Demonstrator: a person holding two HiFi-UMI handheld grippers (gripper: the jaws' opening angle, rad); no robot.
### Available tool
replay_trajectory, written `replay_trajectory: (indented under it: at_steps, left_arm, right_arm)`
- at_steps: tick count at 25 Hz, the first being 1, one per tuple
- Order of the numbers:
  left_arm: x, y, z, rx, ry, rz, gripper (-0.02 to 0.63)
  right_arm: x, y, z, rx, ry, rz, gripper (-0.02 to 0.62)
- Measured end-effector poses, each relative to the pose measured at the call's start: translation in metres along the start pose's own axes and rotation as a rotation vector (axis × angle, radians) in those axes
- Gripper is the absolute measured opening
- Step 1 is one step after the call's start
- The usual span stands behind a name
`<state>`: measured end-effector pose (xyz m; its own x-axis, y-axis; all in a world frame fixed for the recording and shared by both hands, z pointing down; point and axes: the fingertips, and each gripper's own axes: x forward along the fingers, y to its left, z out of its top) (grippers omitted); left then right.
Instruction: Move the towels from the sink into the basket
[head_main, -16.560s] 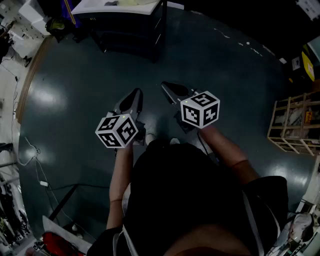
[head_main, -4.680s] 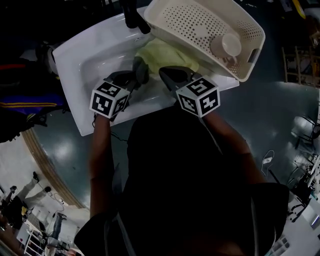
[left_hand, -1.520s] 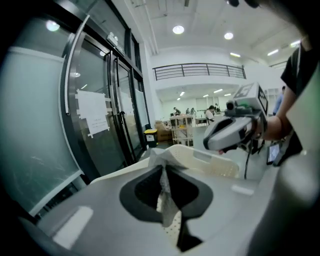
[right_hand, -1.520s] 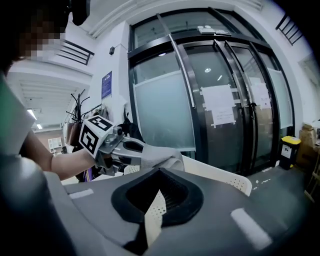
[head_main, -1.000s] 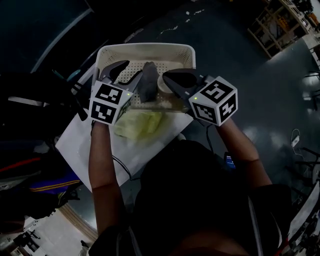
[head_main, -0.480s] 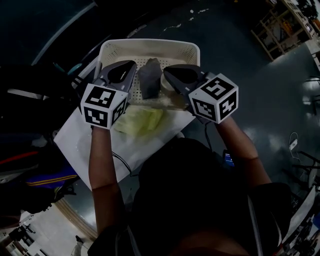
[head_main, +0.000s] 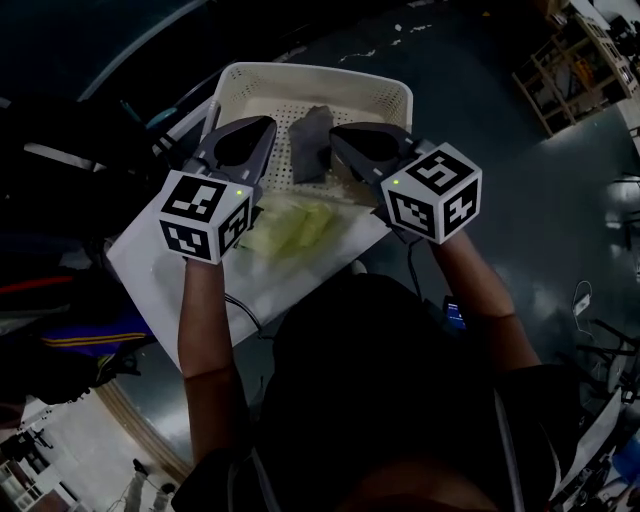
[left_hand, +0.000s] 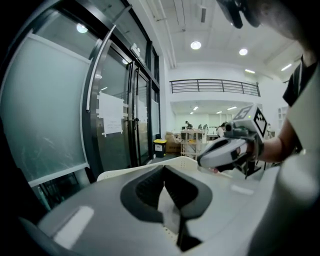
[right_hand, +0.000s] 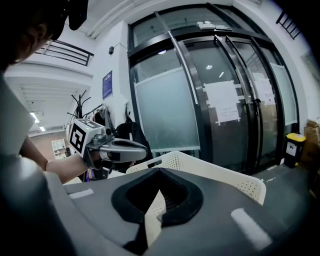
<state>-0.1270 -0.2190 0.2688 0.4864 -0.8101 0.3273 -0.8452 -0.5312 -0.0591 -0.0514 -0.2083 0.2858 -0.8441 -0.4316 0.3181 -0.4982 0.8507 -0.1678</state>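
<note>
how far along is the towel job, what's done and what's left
Done: the dark grey towel lies in the cream perforated plastic basket. In hand: nothing; the left gripper and right gripper are both shut and empty over the basket. Left: the yellow-green towel is in the white sink, not yet moved.

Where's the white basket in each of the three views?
Head view: basket, top centre.
Left gripper view: its pale rim, lower centre-left.
Right gripper view: its perforated wall, lower centre-right.
Shared landmark: glass doors behind it in both gripper views.
</note>
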Motion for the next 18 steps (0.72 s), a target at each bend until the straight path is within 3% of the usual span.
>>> replay_trajectory:
  at_steps: [18]
  left_arm:
    - [-0.099, -0.004, -0.028, -0.104, -0.059, 0.153, 0.008]
  right_arm:
    - [0.021, 0.086, 0.005, -0.075, 0.013, 0.156, -0.002]
